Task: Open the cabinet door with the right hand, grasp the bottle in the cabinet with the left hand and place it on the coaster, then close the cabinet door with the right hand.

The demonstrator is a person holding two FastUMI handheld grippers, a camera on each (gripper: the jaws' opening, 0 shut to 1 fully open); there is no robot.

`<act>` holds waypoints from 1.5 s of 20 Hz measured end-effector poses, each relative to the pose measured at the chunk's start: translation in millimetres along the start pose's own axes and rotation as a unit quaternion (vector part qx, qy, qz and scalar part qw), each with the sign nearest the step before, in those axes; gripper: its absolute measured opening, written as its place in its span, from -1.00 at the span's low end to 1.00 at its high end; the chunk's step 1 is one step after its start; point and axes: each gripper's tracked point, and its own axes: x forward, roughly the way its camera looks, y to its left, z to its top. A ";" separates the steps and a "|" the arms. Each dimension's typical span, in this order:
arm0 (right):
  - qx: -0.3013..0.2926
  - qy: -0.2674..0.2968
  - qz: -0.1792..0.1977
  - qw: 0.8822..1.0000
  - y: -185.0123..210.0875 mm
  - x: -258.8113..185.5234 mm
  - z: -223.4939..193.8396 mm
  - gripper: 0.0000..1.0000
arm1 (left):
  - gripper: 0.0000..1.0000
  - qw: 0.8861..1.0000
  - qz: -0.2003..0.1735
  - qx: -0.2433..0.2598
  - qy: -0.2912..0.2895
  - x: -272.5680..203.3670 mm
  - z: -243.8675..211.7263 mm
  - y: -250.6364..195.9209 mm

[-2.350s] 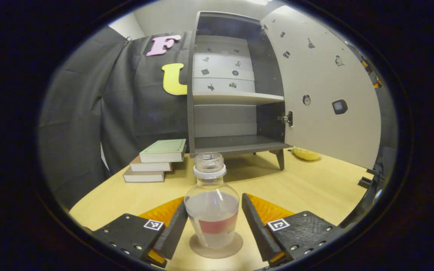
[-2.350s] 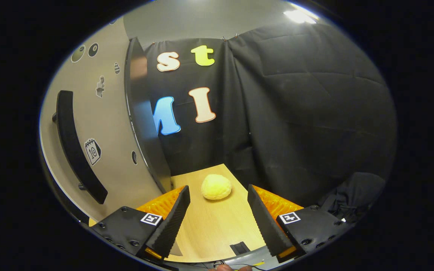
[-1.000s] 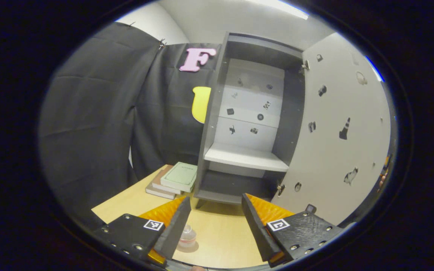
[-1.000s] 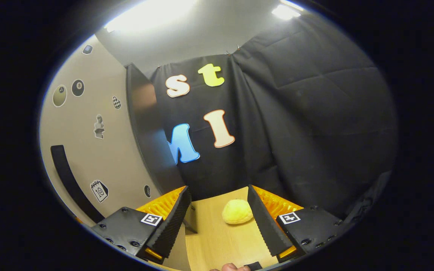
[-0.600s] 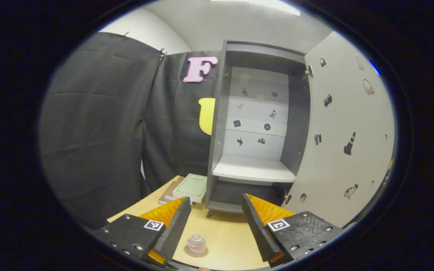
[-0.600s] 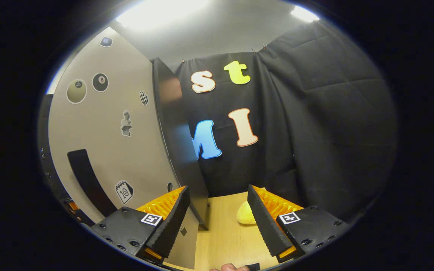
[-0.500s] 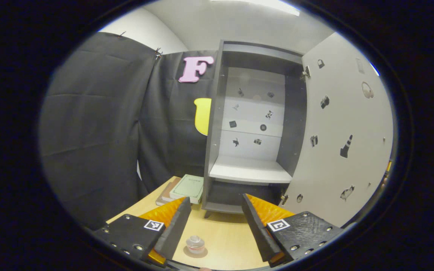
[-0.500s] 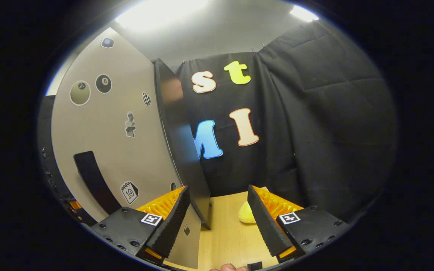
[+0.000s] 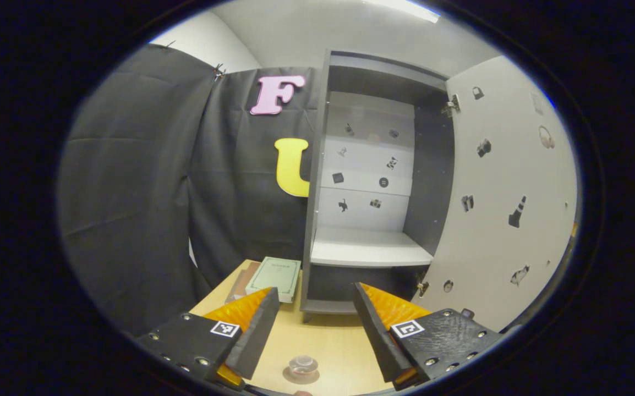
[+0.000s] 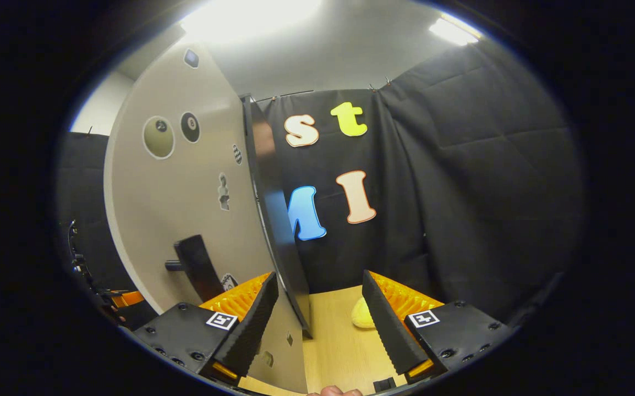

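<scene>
Since the frames of a moment ago: the cabinet door (image 10: 185,187) has swung further round, its outer face turning more toward the right gripper view and its edge now standing between that gripper's fingers; the left gripper (image 9: 311,336) has drawn up and back, so the bottle (image 9: 303,365) shows smaller and low in its view. Bottle: upright on the round coaster (image 9: 289,377), on the light wooden table (image 9: 333,345), seen from above between the left gripper's fingers but well below them, untouched. Left gripper: jaws spread wide, gripping nothing. Right gripper (image 10: 320,324): jaws likewise spread, nothing pressed between them. Cabinet (image 9: 370,181): dark carcass, pale back panel with small stickers, one pale shelf (image 9: 370,254), interior bare. Door: partly open, hinged at the cabinet's right side, stickers on both faces, dark bar handle (image 10: 199,268) on the outer face. Books (image 9: 271,273): small stack left of the cabinet. Yellow rounded object (image 10: 362,314): on the table beyond the door's edge.
</scene>
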 end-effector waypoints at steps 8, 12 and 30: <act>-0.014 -0.010 -0.064 0.998 18.1 -23.9 -0.5 0.91 | 0.63 1.000 0.001 -0.018 0.007 14.6 -5.6 61.3; -0.009 -0.008 -0.063 0.998 52.6 -28.6 -7.9 0.91 | 0.69 1.000 -0.006 -0.018 0.013 22.4 -9.0 82.9; 0.035 0.019 0.037 0.999 230.2 2.2 -47.8 0.92 | 0.63 1.000 0.010 -0.014 -0.001 5.4 2.3 180.9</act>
